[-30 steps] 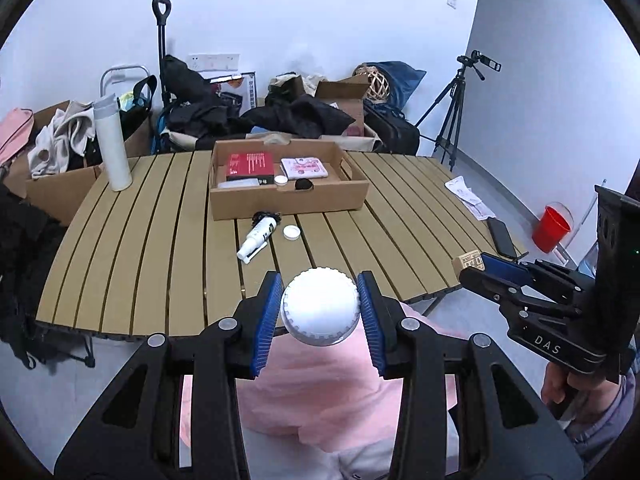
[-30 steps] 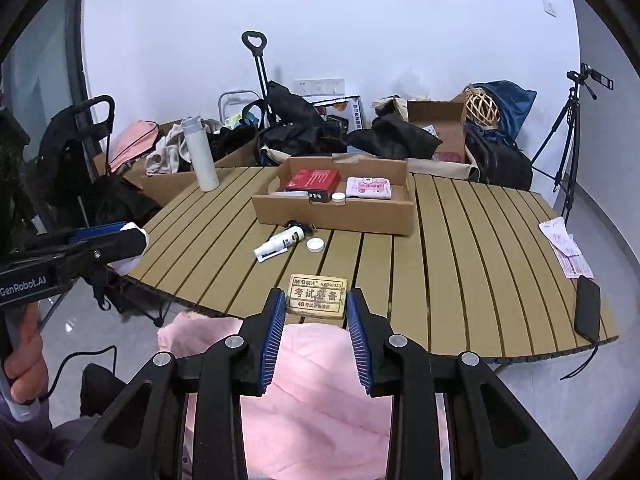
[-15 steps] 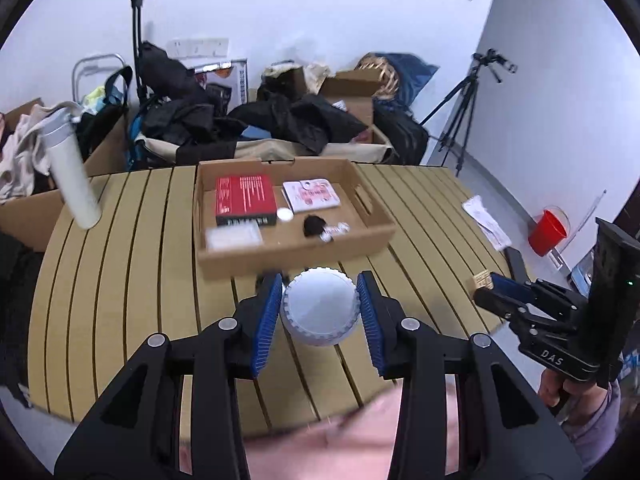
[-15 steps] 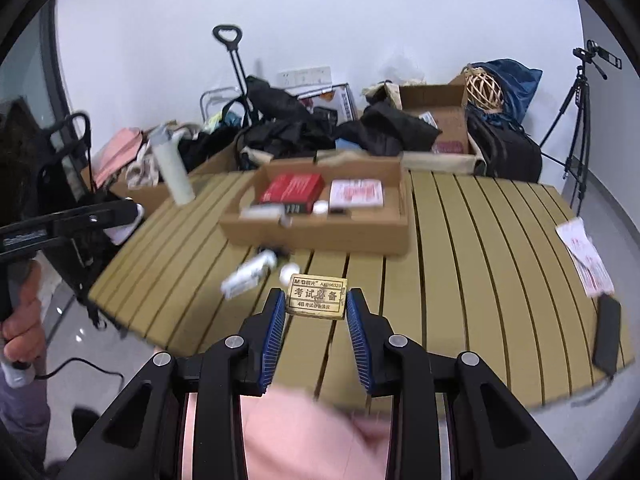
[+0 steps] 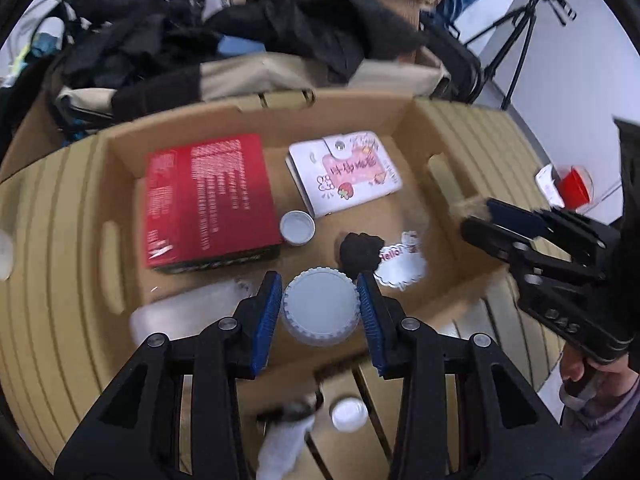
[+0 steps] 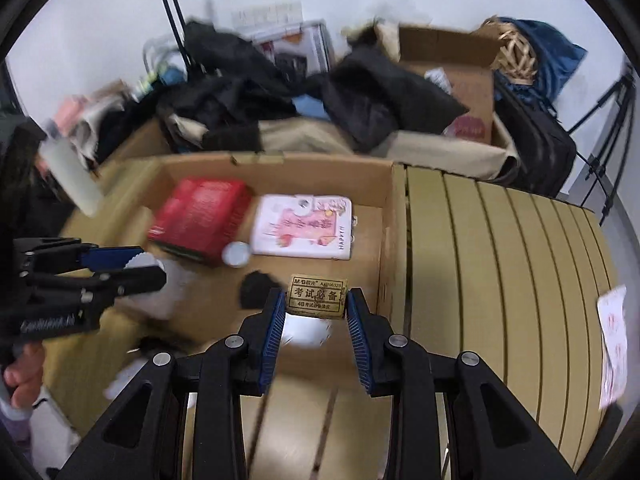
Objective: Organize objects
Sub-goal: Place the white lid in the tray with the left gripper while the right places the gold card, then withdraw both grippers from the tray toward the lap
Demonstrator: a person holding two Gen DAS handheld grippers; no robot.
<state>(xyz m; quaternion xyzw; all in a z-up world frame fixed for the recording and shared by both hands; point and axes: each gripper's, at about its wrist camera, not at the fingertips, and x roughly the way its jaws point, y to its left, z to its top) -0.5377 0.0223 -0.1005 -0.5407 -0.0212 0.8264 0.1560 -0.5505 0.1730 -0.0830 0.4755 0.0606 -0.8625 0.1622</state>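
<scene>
My left gripper [image 5: 320, 308] is shut on a round white ribbed jar [image 5: 320, 305], held over the near side of the shallow cardboard box [image 5: 416, 120]. My right gripper [image 6: 316, 312] is shut on a small gold eraser box [image 6: 318, 294] with printed characters, over the box's right part [image 6: 384, 240]. Inside the cardboard box lie a red box [image 5: 208, 200], a white and pink card case [image 5: 348, 170], a white cap [image 5: 297, 227], a black lump [image 5: 360, 250] and a white sticker [image 5: 400, 268]. Each gripper shows in the other's view, the right gripper [image 5: 480, 216] and the left gripper [image 6: 132, 268].
A white tube [image 5: 280, 440] and a small white cap [image 5: 349, 414] lie on the slatted wooden table [image 6: 500, 280] in front of the box. Bags, dark clothes and cartons pile up behind the table. A tripod [image 5: 516, 40] and a red cup [image 5: 574, 188] stand at the right.
Both grippers have travelled forward from beyond the table's near edge to over the cardboard box and tipped downward, still holding the jar and the eraser box.
</scene>
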